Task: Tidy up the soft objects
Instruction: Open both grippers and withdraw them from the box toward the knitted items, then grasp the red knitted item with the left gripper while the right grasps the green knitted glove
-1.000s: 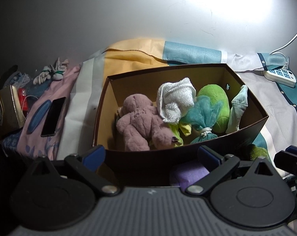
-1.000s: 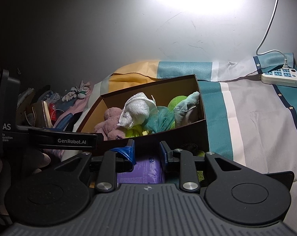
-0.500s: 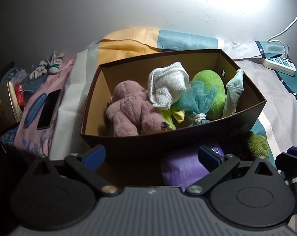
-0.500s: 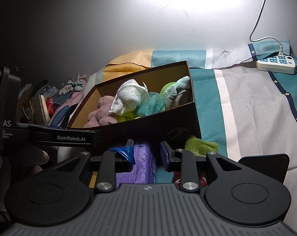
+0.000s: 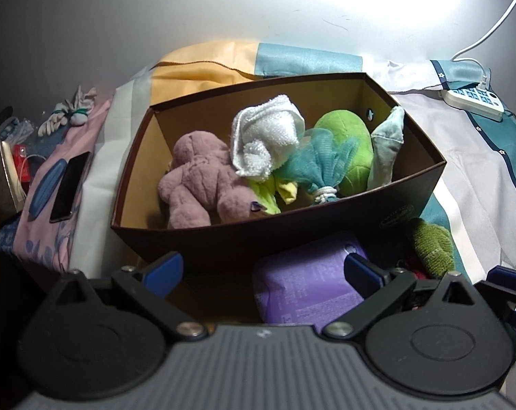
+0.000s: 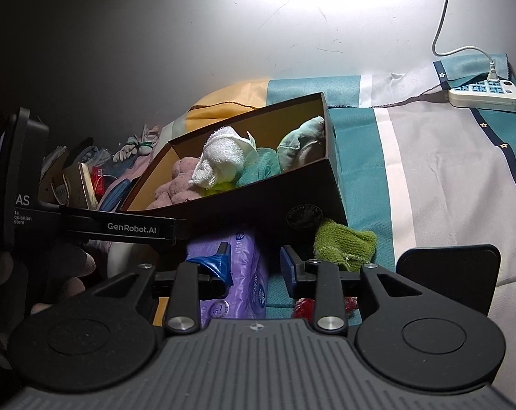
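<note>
The purple pack, a soft plastic-wrapped bundle, lies on the striped cloth just in front of the dark cardboard box, outside it. A second ago the right gripper had its blue pads tight on this pack; its jaws have just been opening. The left pad is against the wrapper, while the right pad stands clear with a gap between it and the pack. I read that as a release: the pack sits on the cloth rather than hanging from the jaws.

The left gripper hovers beside it with its jaws spread wide and nothing between them but the box's front wall and a corner of the pack. Both views have dropped lower and closer to the cloth than a second ago, so more of the pack and of the green knitted cloth by the box's near corner shows.

Inside the box sit a pink plush toy, a rolled white towel, a teal mesh pouf, a green plush and a pale blue cloth. So most soft things seem sorted already, but the pack and the green cloth remain outside, so the task looks unfinished.
</note>
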{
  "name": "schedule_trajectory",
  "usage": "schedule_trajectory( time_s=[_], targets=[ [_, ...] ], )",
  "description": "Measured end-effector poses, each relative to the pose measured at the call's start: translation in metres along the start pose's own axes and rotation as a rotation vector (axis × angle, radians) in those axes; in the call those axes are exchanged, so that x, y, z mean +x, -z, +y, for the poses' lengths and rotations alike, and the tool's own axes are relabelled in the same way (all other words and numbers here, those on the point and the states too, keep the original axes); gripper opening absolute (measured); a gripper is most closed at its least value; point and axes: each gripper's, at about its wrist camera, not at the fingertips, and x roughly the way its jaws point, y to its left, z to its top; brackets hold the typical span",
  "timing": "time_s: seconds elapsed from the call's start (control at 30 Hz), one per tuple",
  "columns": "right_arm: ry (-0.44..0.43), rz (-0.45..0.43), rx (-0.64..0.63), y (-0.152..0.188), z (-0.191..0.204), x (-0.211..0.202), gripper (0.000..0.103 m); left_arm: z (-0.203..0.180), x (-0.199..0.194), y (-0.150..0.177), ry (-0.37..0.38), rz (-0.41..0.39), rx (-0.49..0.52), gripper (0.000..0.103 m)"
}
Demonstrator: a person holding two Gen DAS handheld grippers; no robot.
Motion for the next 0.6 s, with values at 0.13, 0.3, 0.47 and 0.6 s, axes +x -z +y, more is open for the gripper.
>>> schedule_trajectory(
  time_s=[0.13,0.3,0.47,0.6],
  targets=[
    [0.005,0.021,0.019,0.006,-0.012,-0.003,0.015,-0.013,-0.001,0.003,0.040,-0.002,0.029,0.100],
    [-0.010,0.016,0.034,0.008,-0.023,-0.010,0.016,-0.033,-0.002,0.007,0.084,-0.005,0.074,0.101],
    [-0.027,0.012,0.040,0.008,-0.033,-0.016,0.017,-0.046,0.004,0.006,0.087,0.015,0.084,0.101],
    [-0.042,0.005,0.055,0.005,-0.041,-0.021,0.018,-0.055,0.007,0.004,0.086,0.023,0.093,0.101]
  ],
)
